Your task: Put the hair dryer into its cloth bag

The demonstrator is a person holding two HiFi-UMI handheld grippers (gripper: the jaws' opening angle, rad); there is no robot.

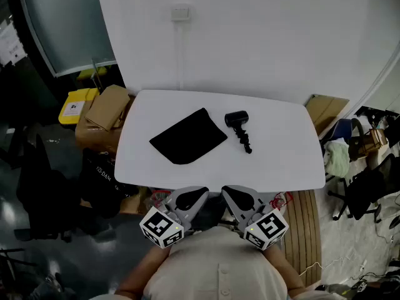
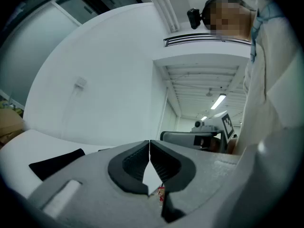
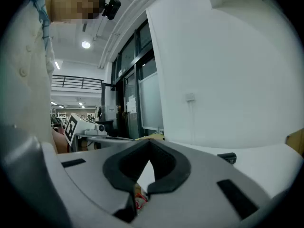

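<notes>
Everything here turns on how the two things on the white desk [image 1: 281,158] line up with the two grippers held low at the bottom centre of the head view, short of the desk's near edge. The hair dryer [image 1: 239,127] lies just right of the frame's centre, almost straight above the right gripper [image 1: 240,197]. Its round head sits at the upper end, and its handle slants down and to the right toward the near edge, so the long axis runs roughly at that gripper, a little skewed. The cloth bag [image 1: 189,136] lies flat to the left of the dryer, near it but not touching, above the left gripper [image 1: 190,195]. It is a dark rectangle tilted from lower left to upper right, and which edge is its mouth cannot be told. In the left gripper view, the left gripper [image 2: 150,151] has its jaws brought together at the tips with nothing between them, and the cloth bag [image 2: 56,163] shows at lower left. The right gripper view shows the right gripper [image 3: 149,163] closed the same way and empty, with the hair dryer [image 3: 227,157] a small dark shape at right, well apart. The right side looks better placed to take the dryer by its handle and the left to hold the bag, but both must spread their jaws first.
</notes>
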